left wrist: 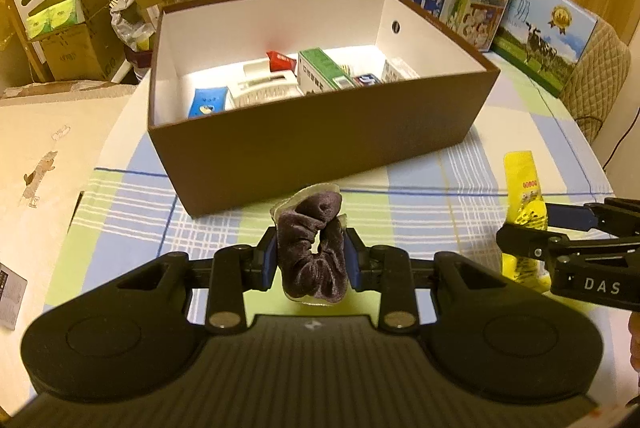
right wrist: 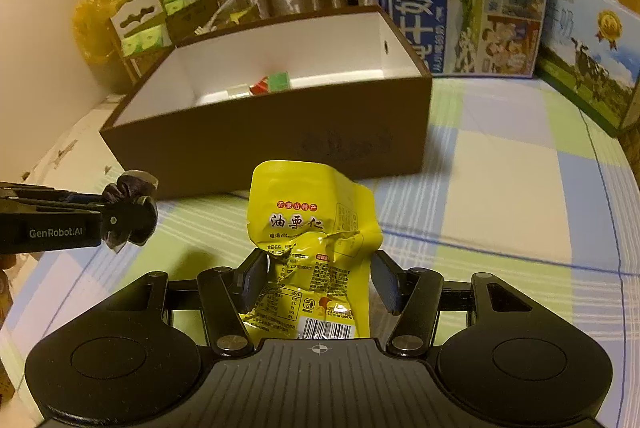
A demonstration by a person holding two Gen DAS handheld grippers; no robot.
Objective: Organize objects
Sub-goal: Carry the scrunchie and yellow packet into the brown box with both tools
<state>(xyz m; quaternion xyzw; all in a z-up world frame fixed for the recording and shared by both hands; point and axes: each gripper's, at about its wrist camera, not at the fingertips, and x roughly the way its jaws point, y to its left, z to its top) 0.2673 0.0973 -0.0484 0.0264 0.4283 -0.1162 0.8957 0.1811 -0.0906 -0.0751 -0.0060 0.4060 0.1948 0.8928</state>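
Gripping scrunchie | left hand-held gripper clamped | box ahead

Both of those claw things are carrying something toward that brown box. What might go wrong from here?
The left gripper pinches a soft purple scrunchie in loose clear wrap, which could snag or slip. The right gripper holds a crinkled yellow snack pouch by its lower part, so it may flop against the box wall. The grippers are close and could bump.

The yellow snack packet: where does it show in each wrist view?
Left wrist: yellow snack packet at the far right edge, in the right tool.
Right wrist: bottom centre, between that tool's fingers.
Shared landmark: the brown box behind it.
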